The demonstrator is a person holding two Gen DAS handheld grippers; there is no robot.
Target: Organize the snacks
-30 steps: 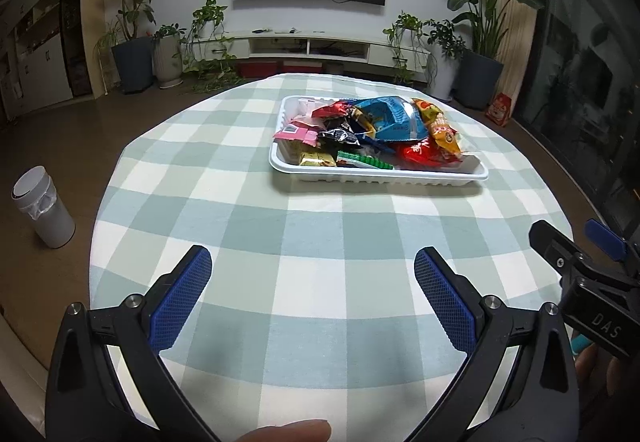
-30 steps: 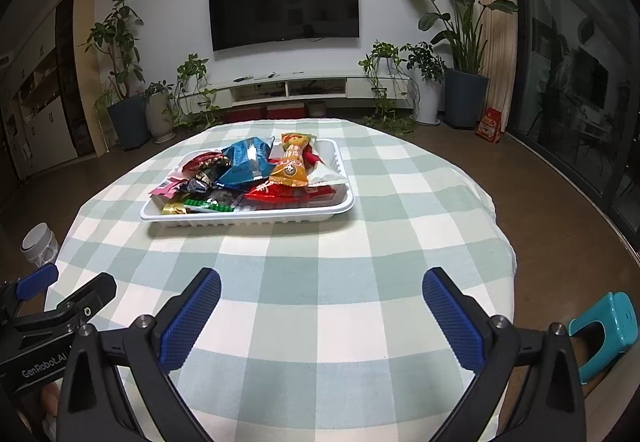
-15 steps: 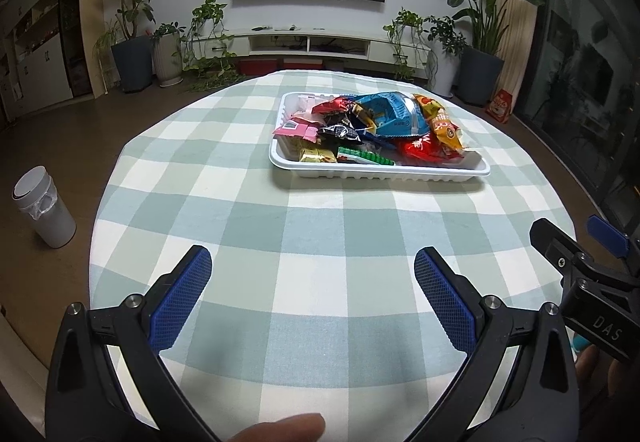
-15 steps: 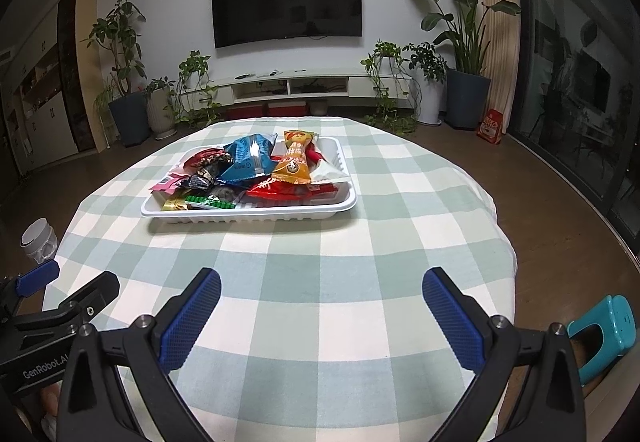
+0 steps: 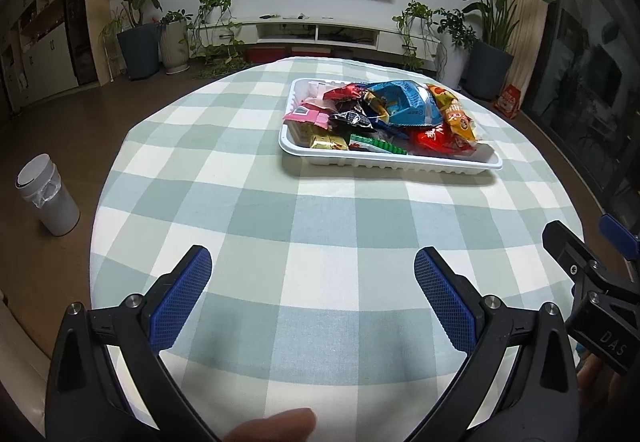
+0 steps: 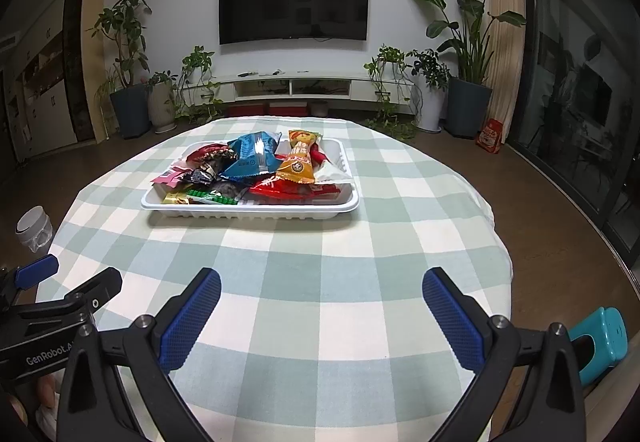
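A white tray (image 5: 384,162) (image 6: 248,211) heaped with several snack packets sits on the far half of a round table with a green-and-white checked cloth (image 5: 320,226). On top lie a blue bag (image 5: 412,104) (image 6: 252,156) and an orange packet (image 5: 456,118) (image 6: 300,158); a pink packet (image 5: 306,117) lies at the tray's left. My left gripper (image 5: 312,282) hovers open over the near part of the table, well short of the tray. My right gripper (image 6: 320,302) is also open and empty, at the near edge. Each gripper shows at the side of the other's view.
A grey bin (image 5: 48,198) stands on the floor left of the table. A teal stool (image 6: 600,338) sits on the floor at the near right. Potted plants, a TV and a low white cabinet line the far wall. A fingertip (image 5: 272,424) shows at the bottom.
Both views have shifted slightly, with the tray a little nearer and lower in frame. Both grippers stay open and empty.
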